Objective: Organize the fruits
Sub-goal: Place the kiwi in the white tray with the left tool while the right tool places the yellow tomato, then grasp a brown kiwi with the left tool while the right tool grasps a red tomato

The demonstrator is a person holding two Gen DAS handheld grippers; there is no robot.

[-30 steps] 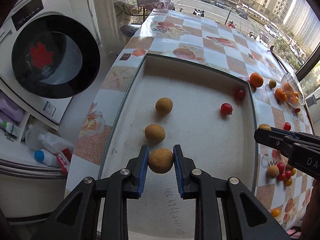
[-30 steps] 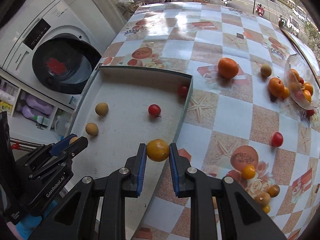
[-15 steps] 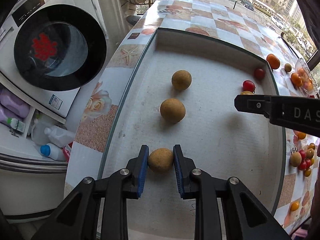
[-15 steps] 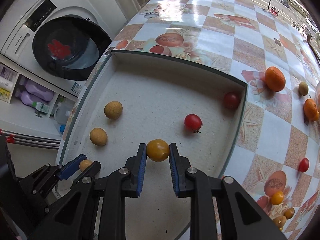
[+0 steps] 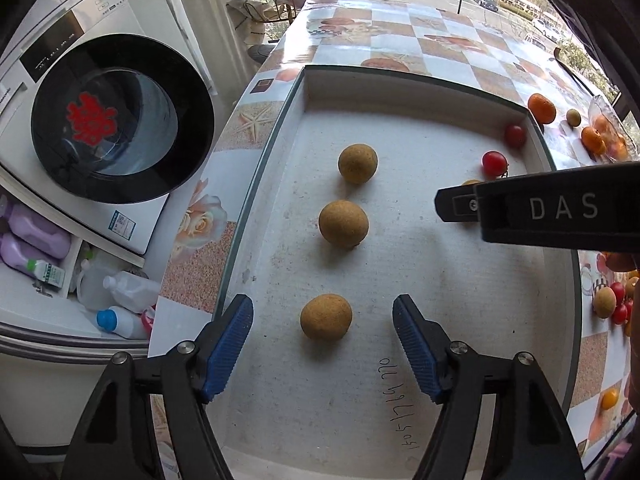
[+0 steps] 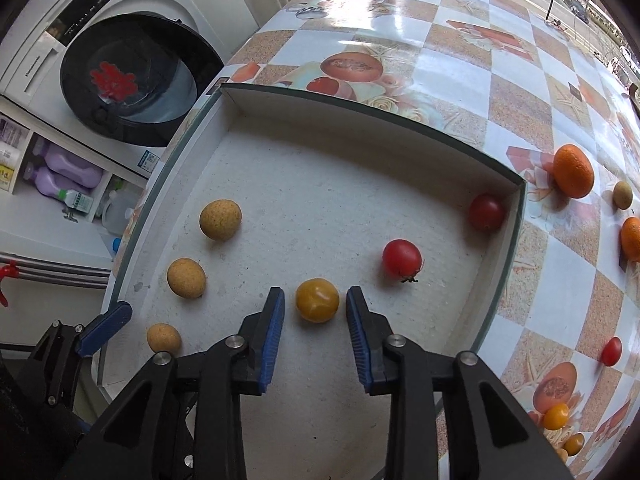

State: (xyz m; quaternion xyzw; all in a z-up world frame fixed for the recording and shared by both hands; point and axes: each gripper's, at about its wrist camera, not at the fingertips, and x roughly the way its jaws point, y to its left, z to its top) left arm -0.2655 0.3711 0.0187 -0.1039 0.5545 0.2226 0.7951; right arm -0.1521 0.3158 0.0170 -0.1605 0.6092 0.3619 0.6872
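A white foam tray (image 5: 400, 92) (image 6: 360, 114) lies on the patterned table. My left gripper (image 5: 322, 320) is open wide around a tan longan (image 5: 326, 317) that rests on the tray floor, third in a row with two others (image 5: 343, 218) (image 5: 357, 163). My right gripper (image 6: 315, 306) is open, its pads just clear of a yellow tomato (image 6: 317, 300) lying on the tray. Two red tomatoes (image 6: 401, 258) (image 6: 486, 212) lie beyond it. The right gripper's side shows in the left wrist view (image 5: 456, 208), and one blue left fingertip (image 6: 106, 326) in the right wrist view.
Loose oranges (image 6: 573, 170), small tomatoes (image 6: 611, 351) and longans (image 6: 622, 194) lie on the table right of the tray. A glass dish of fruit (image 5: 608, 136) stands at the far right. A washing machine (image 5: 116, 120) and shelved bottles (image 5: 120, 292) are left of the table edge.
Both grippers have opened. The left one let go of the longan and the right one let go of the yellow tomato, after carrying it from the table edge into the tray.
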